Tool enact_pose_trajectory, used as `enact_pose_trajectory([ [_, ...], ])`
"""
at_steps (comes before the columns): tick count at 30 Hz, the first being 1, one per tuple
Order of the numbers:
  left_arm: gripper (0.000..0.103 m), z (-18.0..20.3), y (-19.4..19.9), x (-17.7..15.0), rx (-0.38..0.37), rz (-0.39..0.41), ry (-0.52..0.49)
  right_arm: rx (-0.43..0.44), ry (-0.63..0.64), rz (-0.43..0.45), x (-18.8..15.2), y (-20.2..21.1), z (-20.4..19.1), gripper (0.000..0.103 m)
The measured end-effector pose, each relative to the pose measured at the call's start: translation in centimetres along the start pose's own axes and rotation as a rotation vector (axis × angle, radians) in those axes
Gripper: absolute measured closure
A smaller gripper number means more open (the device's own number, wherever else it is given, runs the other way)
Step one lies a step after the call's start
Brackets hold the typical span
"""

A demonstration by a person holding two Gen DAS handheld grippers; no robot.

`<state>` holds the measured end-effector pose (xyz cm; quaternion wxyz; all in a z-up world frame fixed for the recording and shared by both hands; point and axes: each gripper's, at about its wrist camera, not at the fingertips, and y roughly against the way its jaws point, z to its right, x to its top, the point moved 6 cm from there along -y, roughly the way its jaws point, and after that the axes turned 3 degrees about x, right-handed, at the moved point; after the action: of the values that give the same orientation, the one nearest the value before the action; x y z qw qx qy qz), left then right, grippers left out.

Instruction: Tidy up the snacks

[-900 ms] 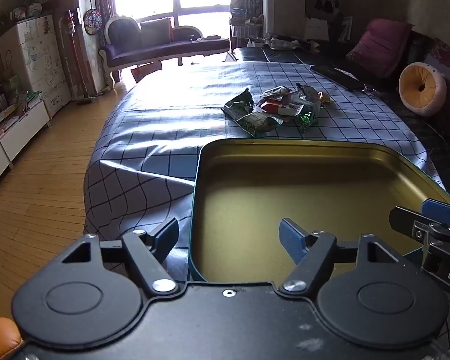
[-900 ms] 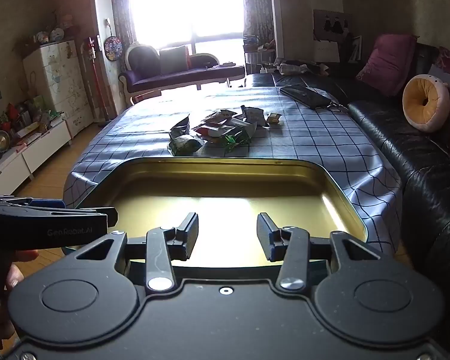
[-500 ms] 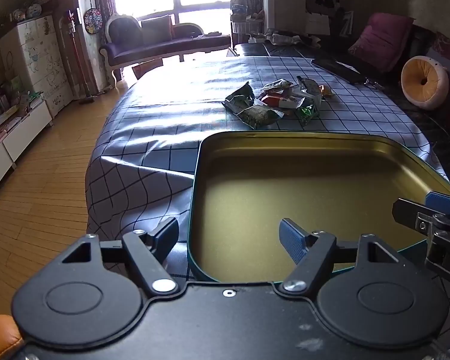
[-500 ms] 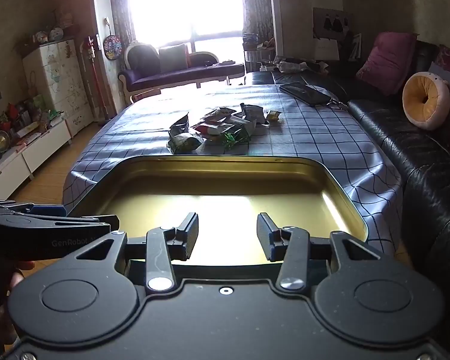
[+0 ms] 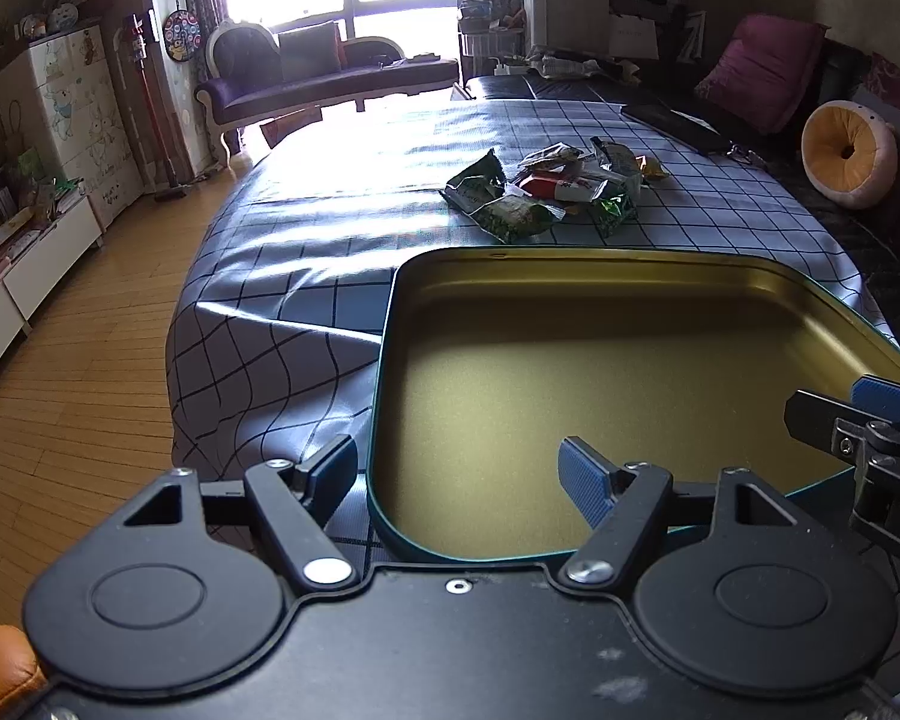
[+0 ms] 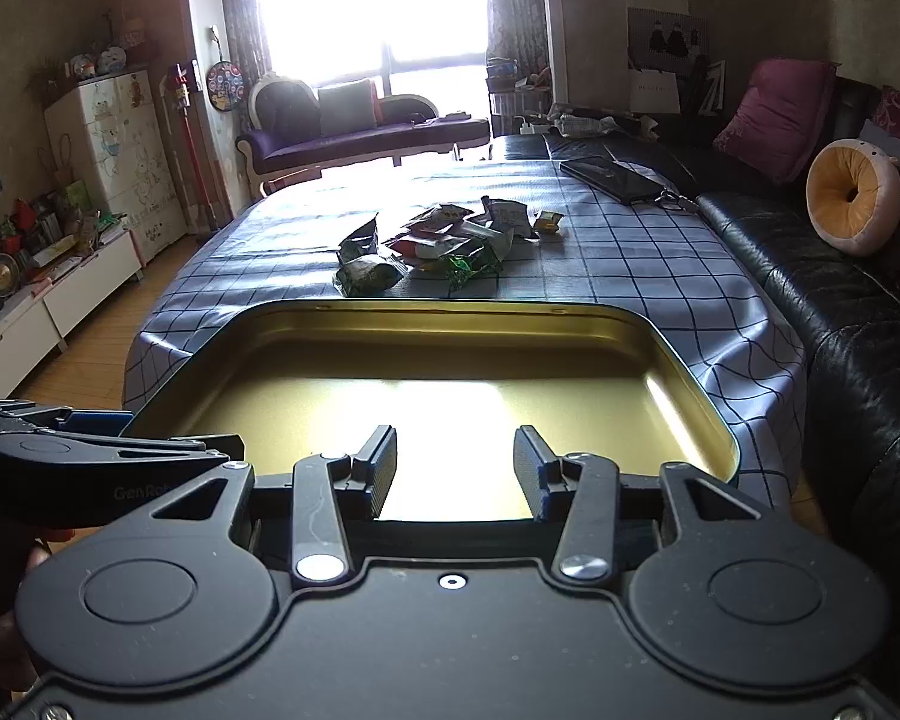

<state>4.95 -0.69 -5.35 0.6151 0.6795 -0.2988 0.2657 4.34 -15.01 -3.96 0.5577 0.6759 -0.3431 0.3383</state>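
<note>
A pile of snack packets (image 5: 546,192) lies on the checked tablecloth beyond a shallow gold tin tray (image 5: 390,324); the pile also shows in the right wrist view (image 6: 438,246), behind the same tray (image 6: 690,354). The tray is empty. My left gripper (image 5: 456,474) is open and empty, straddling the tray's near left corner. My right gripper (image 6: 455,468) is open and empty over the tray's near edge. Each gripper shows at the edge of the other's view.
The table (image 5: 306,252) drops off to a wooden floor (image 5: 72,360) on the left. A black sofa (image 6: 858,324) with cushions runs along the right. A dark flat case (image 6: 618,180) lies at the table's far right.
Both grippers have drawn back slightly toward me, so the tray and snack pile sit a little farther off. Jaws are unchanged.
</note>
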Motion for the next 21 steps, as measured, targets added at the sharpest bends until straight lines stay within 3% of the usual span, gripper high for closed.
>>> enact_pose_trajectory([
  [21,0.026,0.05,-0.28,-0.33,0.001,-0.014,-0.001,-0.025,-0.012,0.009,-0.1,0.12,0.01,0.05],
])
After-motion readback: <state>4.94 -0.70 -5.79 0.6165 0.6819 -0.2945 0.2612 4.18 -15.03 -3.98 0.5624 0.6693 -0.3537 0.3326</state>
